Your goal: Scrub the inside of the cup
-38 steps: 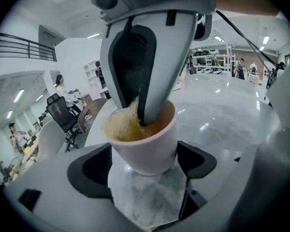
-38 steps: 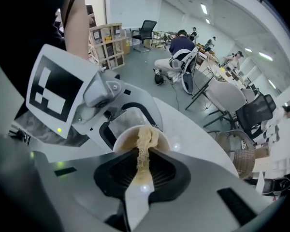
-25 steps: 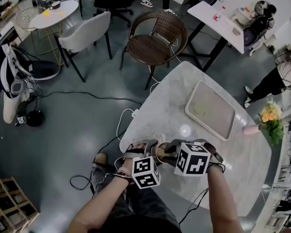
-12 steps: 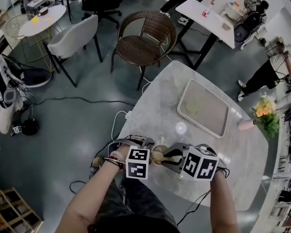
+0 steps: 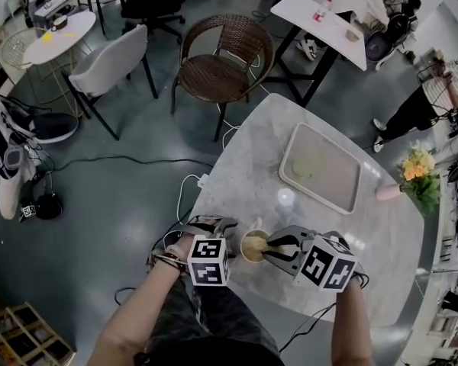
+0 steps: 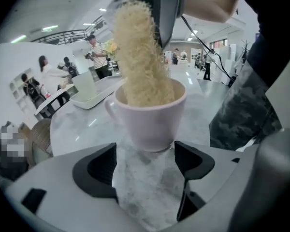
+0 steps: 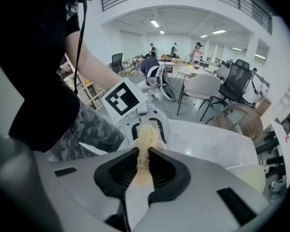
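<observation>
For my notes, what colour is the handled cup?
It's a pale pink ceramic cup, clearest in the left gripper view.

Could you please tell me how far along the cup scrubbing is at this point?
Done: the right hand-held gripper is shut on the scrubber, whose end sits inside the cup. In hand: the left hand-held gripper's jaws are closing, with the cup at their tips, not gripped yet. Left: gripping the cup and the scrubbing itself.

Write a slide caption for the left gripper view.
A scrubber fills the cup on the marble table; left gripper closing its jaws, cup at their mouth.
</observation>
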`<move>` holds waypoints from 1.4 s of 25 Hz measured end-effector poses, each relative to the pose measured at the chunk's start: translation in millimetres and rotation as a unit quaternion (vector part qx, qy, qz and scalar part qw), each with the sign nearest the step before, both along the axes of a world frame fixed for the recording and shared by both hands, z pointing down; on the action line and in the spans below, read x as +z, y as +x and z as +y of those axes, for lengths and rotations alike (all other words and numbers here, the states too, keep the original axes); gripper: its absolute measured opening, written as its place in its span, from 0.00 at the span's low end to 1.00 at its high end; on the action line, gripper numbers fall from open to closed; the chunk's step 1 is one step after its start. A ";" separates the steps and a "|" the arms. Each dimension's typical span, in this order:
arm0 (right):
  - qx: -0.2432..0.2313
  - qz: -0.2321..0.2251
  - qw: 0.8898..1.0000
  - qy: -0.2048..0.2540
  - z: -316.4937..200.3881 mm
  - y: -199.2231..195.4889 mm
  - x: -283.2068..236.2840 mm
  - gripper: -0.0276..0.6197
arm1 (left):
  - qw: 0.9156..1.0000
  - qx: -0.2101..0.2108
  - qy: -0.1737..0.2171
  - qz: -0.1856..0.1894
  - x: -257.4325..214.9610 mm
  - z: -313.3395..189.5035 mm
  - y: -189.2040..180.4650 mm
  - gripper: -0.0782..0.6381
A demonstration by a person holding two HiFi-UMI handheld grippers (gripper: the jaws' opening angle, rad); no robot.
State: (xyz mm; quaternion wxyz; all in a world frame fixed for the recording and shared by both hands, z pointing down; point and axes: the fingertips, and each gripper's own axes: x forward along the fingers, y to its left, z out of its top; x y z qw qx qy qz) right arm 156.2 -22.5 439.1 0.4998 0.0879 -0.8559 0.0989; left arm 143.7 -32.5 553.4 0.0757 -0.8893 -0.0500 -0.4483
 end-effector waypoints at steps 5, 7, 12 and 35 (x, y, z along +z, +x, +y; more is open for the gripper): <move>0.124 -0.097 0.987 0.037 -8.8 12.8 -29.2 0.14 | 0.993 -0.098 -0.043 0.046 -17.1 -2.6 -27.7 0.64; 0.191 -0.153 0.968 0.062 -14.7 19.8 -47.6 0.14 | 0.989 -0.125 -0.039 0.067 -27.0 -3.0 -38.7 0.61; 0.314 -0.237 0.913 0.105 -7.5 42.7 -71.6 0.14 | 0.971 -0.204 0.004 0.124 -60.8 -9.9 -58.9 0.18; 0.361 -0.237 0.897 0.096 126.6 37.0 -30.0 0.14 | 0.925 -0.307 -0.095 0.204 -102.4 74.1 -27.0 0.13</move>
